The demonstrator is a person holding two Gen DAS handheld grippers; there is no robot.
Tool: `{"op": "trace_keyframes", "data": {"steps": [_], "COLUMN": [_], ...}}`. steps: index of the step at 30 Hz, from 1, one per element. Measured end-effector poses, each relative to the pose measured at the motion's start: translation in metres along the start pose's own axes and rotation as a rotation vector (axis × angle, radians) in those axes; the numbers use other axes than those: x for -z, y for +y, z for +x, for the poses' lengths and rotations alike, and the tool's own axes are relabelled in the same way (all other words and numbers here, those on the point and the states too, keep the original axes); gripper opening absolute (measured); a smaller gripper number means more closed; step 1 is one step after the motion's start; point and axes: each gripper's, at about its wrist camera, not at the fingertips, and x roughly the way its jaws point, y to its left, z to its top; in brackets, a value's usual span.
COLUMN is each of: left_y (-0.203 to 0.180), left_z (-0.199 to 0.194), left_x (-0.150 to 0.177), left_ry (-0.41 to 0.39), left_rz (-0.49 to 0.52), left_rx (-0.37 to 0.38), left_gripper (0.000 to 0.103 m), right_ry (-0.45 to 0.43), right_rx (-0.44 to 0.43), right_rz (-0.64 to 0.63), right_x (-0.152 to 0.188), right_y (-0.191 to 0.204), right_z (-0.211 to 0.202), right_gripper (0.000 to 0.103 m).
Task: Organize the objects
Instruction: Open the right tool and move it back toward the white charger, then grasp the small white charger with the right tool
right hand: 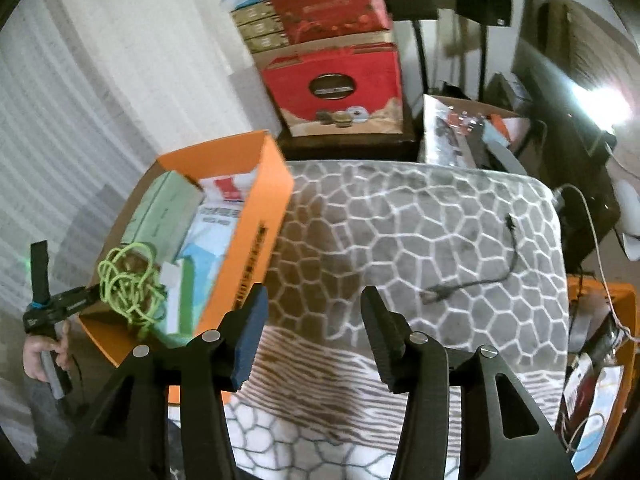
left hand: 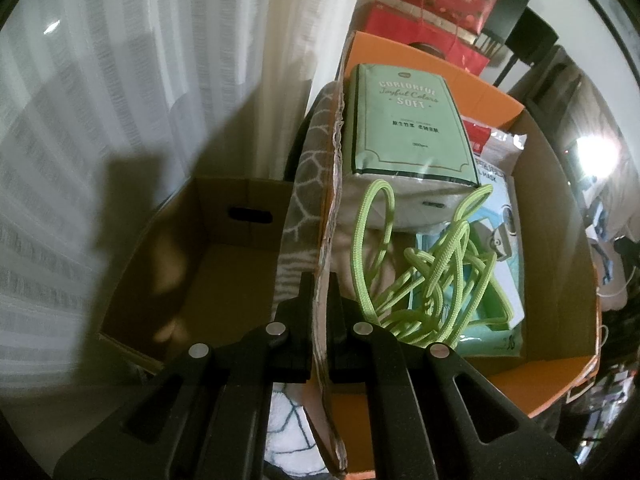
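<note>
An orange cardboard box holds a tangled lime-green rope, a green tissue pack and a pale blue packet. My left gripper is shut on the box's left wall, one finger on each side. In the right wrist view the same orange box stands at the left on a grey patterned blanket, with the rope inside and the left gripper at its corner, held by a hand. My right gripper is open over the blanket with nothing between its fingers. A short black cable lies on the blanket to the right.
An empty brown cardboard box sits left of the orange one, against a white curtain. Red gift boxes are stacked behind the blanket. Another orange container with papers and cords is at the far right.
</note>
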Motion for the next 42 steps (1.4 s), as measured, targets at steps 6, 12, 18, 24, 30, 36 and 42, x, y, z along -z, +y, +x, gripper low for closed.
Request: {"op": "trace_keyframes", "data": {"steps": [6, 12, 18, 24, 30, 36, 42], "left_y": [-0.001, -0.001, 0.003, 0.011, 0.012, 0.014, 0.018], "left_z": [-0.001, -0.009, -0.024, -0.034, -0.039, -0.039, -0.038], "left_x": [0.000, 0.000, -0.001, -0.003, 0.000, -0.001, 0.000], "left_ry": [-0.001, -0.007, -0.018, -0.005, 0.017, 0.026, 0.025], "left_rz": [0.000, 0.001, -0.002, -0.009, 0.015, 0.017, -0.004], "left_rx": [-0.003, 0.003, 0.038, 0.092, 0.115, 0.127, 0.158], "left_gripper": [0.004, 0.004, 0.005, 0.005, 0.005, 0.006, 0.006], "right_ry": [0.010, 0.030, 0.049, 0.059, 0.066, 0.065, 0.070], "right_rx": [0.047, 0.065, 0.068, 0.073, 0.068, 0.062, 0.125], "right_rz": [0.033, 0.048, 0.070, 0.102, 0.128, 0.154, 0.150], "right_x": [0.013, 0.028, 0.042, 0.053, 0.060, 0.064, 0.067], "right_y": [-0.025, -0.037, -0.045, -0.057, -0.066, -0.076, -0.085], "right_z": [0.003, 0.011, 0.018, 0.022, 0.024, 0.025, 0.033], "right_gripper": [0.050, 0.050, 0.050, 0.050, 0.050, 0.050, 0.050]}}
